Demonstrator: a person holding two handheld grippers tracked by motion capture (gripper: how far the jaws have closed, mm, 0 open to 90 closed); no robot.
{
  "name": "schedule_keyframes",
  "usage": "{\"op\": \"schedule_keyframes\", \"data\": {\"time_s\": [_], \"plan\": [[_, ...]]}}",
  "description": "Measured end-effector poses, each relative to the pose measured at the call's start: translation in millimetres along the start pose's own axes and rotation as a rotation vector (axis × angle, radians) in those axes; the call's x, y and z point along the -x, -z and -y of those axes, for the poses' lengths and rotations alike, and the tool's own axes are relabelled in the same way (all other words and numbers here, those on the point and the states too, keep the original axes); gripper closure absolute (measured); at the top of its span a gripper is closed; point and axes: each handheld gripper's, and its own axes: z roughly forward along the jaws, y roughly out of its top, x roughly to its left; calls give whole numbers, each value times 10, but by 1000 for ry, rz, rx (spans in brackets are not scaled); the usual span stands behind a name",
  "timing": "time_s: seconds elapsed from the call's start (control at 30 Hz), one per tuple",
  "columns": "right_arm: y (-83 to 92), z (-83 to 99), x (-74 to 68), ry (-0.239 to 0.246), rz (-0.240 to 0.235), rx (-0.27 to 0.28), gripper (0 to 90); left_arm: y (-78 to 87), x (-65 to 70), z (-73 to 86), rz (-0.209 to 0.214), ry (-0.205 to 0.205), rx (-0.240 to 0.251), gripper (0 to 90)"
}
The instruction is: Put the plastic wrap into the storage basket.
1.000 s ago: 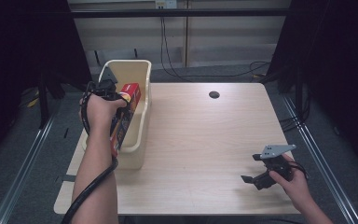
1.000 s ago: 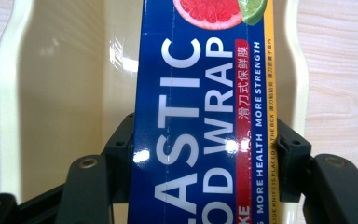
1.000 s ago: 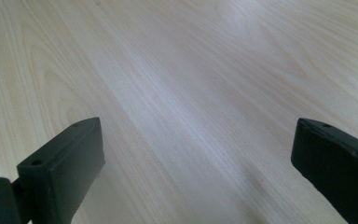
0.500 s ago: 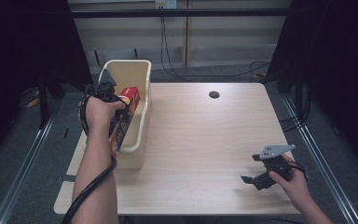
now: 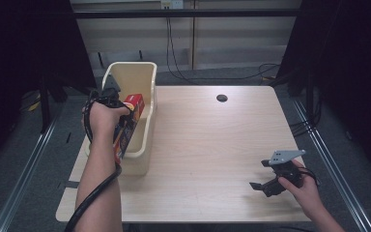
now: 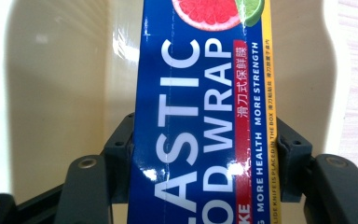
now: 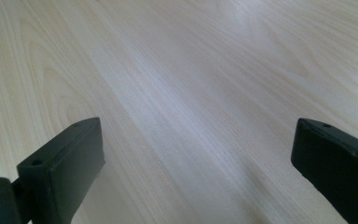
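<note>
Little has shifted: the left claw [image 5: 121, 112] stays clamped on the plastic wrap box [image 5: 128, 126] inside the bin [image 5: 147, 121], ready for placing; the right claw [image 5: 269, 183] rests wide, well right of it.

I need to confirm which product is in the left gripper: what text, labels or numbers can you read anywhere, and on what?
All on the blue box clamped in the left gripper, over the cream bin:
"ASTIC" over "OD WRAP", large white letters, cut off at the frame edge.
"MORE HEALTH MORE STRENGTH", small white.
"SLIDE KNIFE IS PLACED IN THE BOX", on the yellow edge strip, partly cut off.
Chinese characters on the red strip and yellow edge: too small to read reliably.
High view: box print is blurred.
</note>
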Motion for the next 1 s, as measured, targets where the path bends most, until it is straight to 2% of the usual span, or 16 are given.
{"op": "schedule_keyframes", "data": {"time_s": [0.13, 0.33, 0.43, 0.5, 0.7, 0.77, 0.83, 0.87, 0.9, 0.93, 0.97, 1.0], "plan": [[-5, 0, 0, 2, -3, 0, 26, -33, 2, -7, -11, -2, -3, 396], [1, 5, 5, 1, -1, 2, 26, -78, 4, -34, -21, -10, -42, 394], [4, 10, 13, -4, 0, 2, 26, -85, 11, -31, -29, -9, -34, 393], [6, 10, 9, -6, -1, 2, 26, -75, -6, -35, -20, -13, -46, 391], [3, 8, 3, 0, 0, 1, 26, -93, 3, -35, -23, 22, -42, 385], [4, 9, 4, -1, 2, -2, 26, -87, 10, -41, -32, 24, -45, 381], [3, 10, 5, -1, 3, -3, 26, -58, 7, -51, -25, 16, -48, 368], [0, 11, 7, 0, -2, 1, 26, -56, 23, -49, -29, 30, -35, 377], [2, 10, 4, 0, 2, -2, 26, -30, 22, -54, -25, 32, -23, 377], [-2, 10, 5, 3, -1, -1, 26, 4, 17, -58, -24, 18, -9, 379], [-1, 9, 4, 2, -1, -3, 26, 44, 30, -59, -22, 29, 21, 378], [-1, 8, 0, -3, -1, -4, 26, 76, 36, -62, -22, 18, 14, 370]]}}
